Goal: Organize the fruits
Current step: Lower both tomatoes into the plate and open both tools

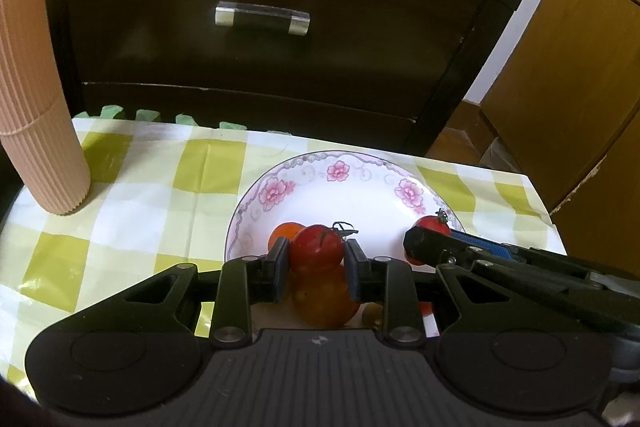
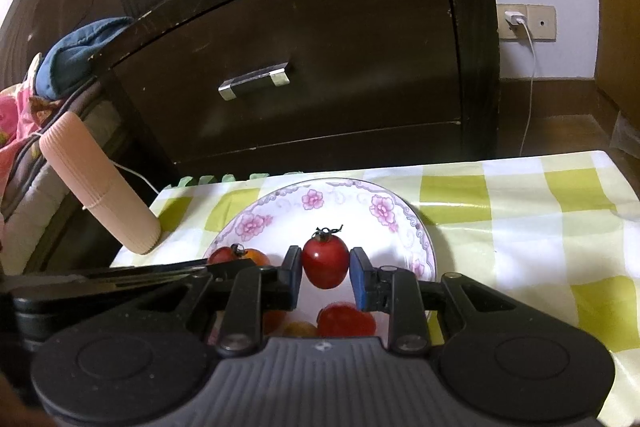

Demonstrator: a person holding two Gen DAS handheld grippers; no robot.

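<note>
I am holding both grippers over the flower-rimmed white china plate (image 2: 404, 211), the left gripper (image 1: 317, 255) clamped on a round red cherry tomato (image 1: 316, 250) and the right gripper (image 2: 326, 269) seemingly pinching a stemmed red one (image 2: 325, 259), so next I judge each needs lowering, then releasing.

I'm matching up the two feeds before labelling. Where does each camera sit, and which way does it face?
Left wrist: on the left gripper, looking down along its fingers at a red tomato they hold over the floral plate; the right gripper enters from the right.
Right wrist: on the right gripper, holding another red tomato; the left gripper enters from the left.
Shared: plate, checked tablecloth, dark drawer cabinet, ribbed pink cylinder.
</note>
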